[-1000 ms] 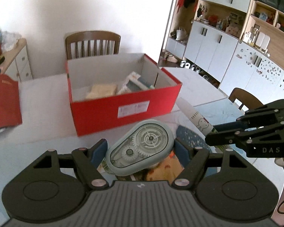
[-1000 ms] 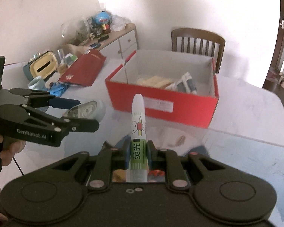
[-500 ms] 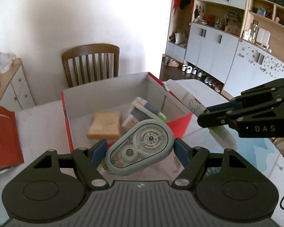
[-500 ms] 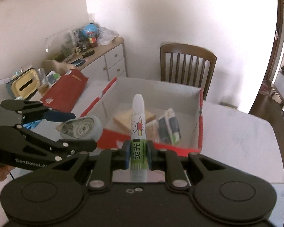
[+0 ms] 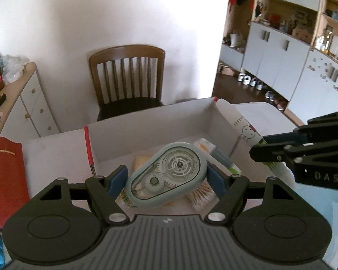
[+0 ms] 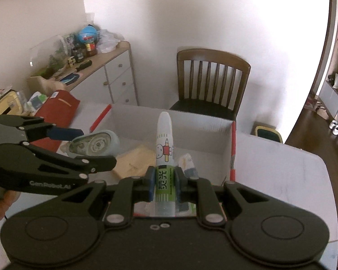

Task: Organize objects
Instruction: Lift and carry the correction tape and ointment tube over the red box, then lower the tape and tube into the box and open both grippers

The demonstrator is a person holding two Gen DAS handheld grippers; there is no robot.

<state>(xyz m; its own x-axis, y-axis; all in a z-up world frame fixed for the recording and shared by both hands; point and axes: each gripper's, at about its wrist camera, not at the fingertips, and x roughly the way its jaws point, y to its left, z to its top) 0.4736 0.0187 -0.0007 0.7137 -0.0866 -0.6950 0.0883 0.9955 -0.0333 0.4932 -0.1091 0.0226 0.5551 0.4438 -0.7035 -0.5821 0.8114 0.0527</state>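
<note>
With the left gripper (image 5: 166, 180) pinching a correction-tape dispenser (image 5: 166, 183) and the right gripper (image 6: 164, 181) clamped on a glue tube (image 6: 165, 148), both crowding low-centre over the red box (image 6: 233, 144), a simultaneous release could knock them together.

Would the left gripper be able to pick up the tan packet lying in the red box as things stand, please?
Probably not: the left gripper is shut on the correction tape, hovering over the tan packet in the red box.

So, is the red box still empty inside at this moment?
No, the red box already holds a tan packet and other small items on its white floor.
</note>
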